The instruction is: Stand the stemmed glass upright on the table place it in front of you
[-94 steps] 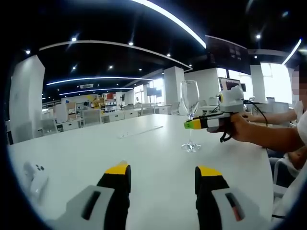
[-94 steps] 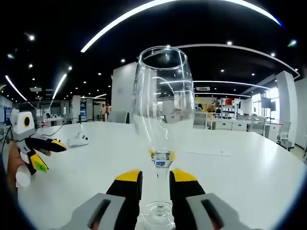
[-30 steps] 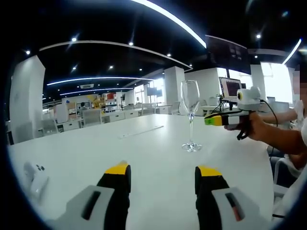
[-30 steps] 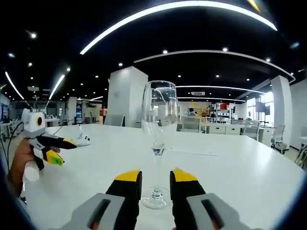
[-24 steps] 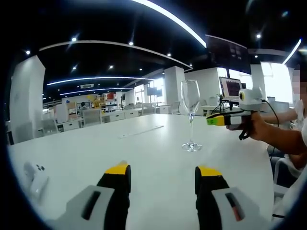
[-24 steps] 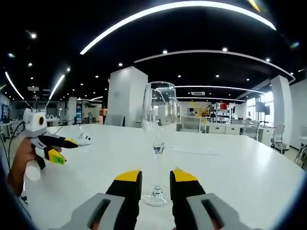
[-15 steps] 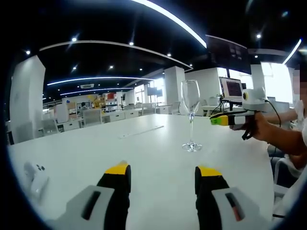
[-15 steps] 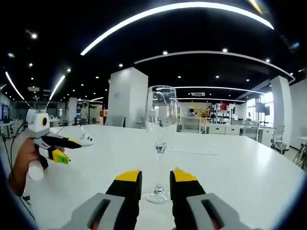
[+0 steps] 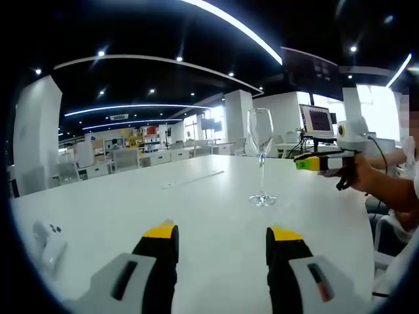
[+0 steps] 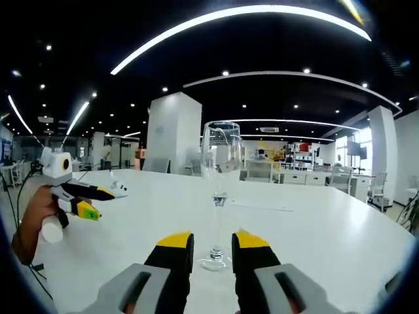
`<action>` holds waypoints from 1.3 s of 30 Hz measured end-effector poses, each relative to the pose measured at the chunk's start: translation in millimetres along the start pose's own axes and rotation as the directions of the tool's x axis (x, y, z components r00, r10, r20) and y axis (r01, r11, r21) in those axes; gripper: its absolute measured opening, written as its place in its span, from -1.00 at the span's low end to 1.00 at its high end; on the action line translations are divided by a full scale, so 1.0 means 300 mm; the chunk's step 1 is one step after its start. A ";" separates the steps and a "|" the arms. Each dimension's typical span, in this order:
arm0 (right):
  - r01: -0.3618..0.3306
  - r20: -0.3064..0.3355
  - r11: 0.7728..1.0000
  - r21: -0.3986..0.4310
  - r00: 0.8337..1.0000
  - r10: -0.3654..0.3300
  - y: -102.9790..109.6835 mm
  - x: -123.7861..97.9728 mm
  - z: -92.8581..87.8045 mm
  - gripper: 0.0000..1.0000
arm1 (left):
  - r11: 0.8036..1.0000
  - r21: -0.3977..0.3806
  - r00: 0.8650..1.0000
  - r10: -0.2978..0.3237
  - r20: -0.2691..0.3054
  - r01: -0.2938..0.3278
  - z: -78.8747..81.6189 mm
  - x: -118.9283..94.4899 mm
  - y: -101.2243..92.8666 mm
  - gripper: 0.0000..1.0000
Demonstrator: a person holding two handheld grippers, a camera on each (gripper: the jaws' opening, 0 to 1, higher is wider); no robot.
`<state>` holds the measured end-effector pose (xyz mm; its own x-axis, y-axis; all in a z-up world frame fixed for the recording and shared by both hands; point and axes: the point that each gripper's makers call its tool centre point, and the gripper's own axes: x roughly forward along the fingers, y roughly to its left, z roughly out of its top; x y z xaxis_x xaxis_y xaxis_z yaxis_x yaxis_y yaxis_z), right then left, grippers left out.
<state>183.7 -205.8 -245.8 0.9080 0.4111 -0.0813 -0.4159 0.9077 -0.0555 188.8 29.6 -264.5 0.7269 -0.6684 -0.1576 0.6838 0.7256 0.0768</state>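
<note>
A clear stemmed glass (image 9: 260,140) stands upright on the white table (image 9: 118,203), free of both grippers. My left gripper (image 9: 222,234) is low over the table, well short of the glass, with its jaws wide apart and nothing between them. My right gripper (image 9: 306,162) hangs to the right of the glass, held by a hand (image 9: 357,175). In the right gripper view the glass (image 10: 220,163) stands just beyond my right gripper (image 10: 213,242), whose jaws are a narrow gap apart and hold nothing. My left gripper (image 10: 90,200) shows at the left, open.
A small white device (image 9: 49,239) lies near the table's left edge, also seen as the white device (image 10: 118,190). A thin flat strip (image 9: 193,178) lies farther back. The person's forearm (image 9: 389,193) reaches in from the right. Desks and chairs (image 9: 124,159) fill the room behind.
My right gripper has drawn back from the stem, away from the glass toward the person. The glass has stayed upright in place. My left gripper has not moved.
</note>
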 end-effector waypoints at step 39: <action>0.014 -0.001 0.999 0.039 1.000 -0.014 -0.009 -0.051 -0.039 -0.44 | 1.000 0.001 1.000 0.001 -0.005 -0.001 0.001 0.006 0.001 0.07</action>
<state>170.5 -215.6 -256.1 0.9136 0.3984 -0.0817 -0.4010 0.9159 -0.0182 190.2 28.7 -264.6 0.7273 -0.6667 -0.1629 0.6832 0.7261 0.0783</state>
